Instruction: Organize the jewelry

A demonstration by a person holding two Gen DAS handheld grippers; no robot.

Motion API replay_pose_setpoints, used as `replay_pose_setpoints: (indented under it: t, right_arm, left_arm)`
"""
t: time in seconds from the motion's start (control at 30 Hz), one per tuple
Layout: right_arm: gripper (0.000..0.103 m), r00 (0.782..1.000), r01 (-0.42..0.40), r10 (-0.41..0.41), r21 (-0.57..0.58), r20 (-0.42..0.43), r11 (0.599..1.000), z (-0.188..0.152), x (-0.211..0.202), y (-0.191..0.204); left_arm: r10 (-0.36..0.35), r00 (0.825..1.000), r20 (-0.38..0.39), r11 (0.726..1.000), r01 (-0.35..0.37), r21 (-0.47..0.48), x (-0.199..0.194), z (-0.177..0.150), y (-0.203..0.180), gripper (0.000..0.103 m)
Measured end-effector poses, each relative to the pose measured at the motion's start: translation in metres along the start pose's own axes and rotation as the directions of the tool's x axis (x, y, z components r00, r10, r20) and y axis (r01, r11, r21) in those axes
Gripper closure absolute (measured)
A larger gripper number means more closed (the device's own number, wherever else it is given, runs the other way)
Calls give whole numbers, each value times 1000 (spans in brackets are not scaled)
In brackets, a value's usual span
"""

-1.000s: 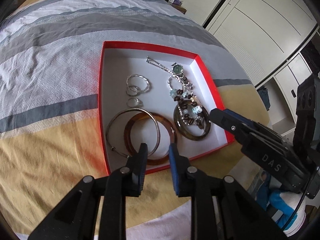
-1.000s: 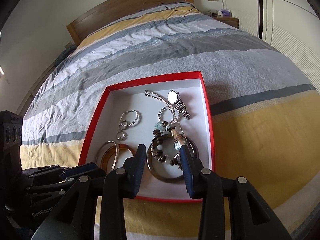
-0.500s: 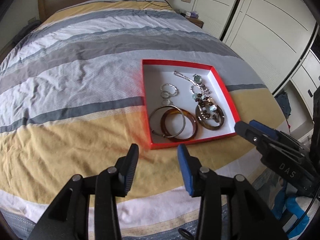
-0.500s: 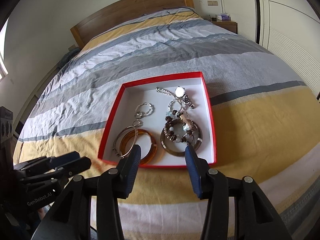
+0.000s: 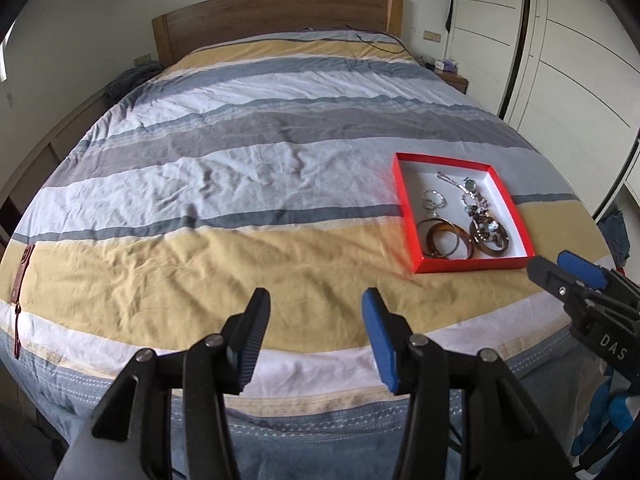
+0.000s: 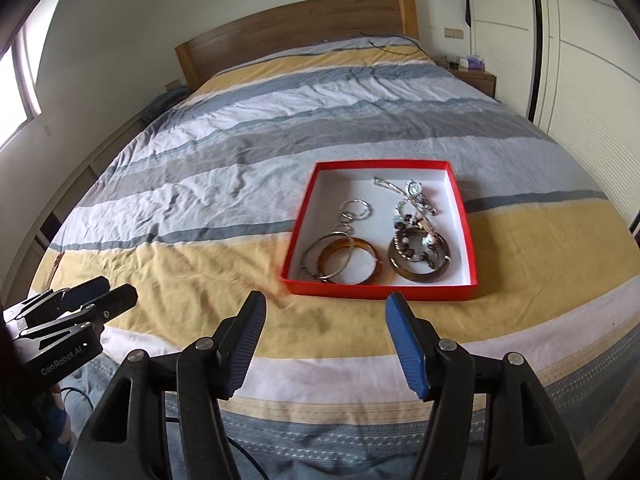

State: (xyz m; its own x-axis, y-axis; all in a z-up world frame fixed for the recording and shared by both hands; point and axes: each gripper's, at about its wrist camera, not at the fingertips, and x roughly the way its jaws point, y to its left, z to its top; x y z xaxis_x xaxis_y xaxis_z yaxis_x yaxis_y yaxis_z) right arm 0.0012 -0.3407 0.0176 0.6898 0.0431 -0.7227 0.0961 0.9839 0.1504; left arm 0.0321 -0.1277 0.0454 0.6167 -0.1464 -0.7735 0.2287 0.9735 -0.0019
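Note:
A red box with a white inside lies on the striped bed cover. In it are an amber bangle, a thin silver bangle, a dark bangle with a beaded bracelet, silver hoops and a watch. My left gripper hovers over the yellow stripe, well left of the box. My right gripper hangs just in front of the box. Both jaws are opening with nothing between them.
The bed fills both views, with a wooden headboard at the far end. White wardrobe doors stand to the right and a nightstand beside the headboard. A brown strap lies at the bed's left edge.
Both grippers have drawn back and up from the box, and their jaws have widened. The left wrist view has swung left, so the box now sits far right.

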Motion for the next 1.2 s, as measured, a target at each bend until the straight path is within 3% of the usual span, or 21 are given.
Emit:
replay_pose_setpoints:
  t: [0.3,0.7,1.0,1.2]
  right_arm:
    - [30,997,0,4,-49,76,999,-4,-40,43]
    - [23,995,12,-2,-100,96,995,-22,-62,66]
    - [21,996,9,1,-121,88,993,-35,-68,69]
    - [21,996,8,3,-124,86,992,-41,-71,67]
  left_arm:
    - [56,992,116,997,-51,-50,-59,-14,38,57]
    - [90,977,194,994,-76,-79,-95,-34,58,57]
    - [97,973,207,994,-84,-70,-106,-45,61,56]
    - [93,975,203,995,-84,-53,-107,-52,59,50]
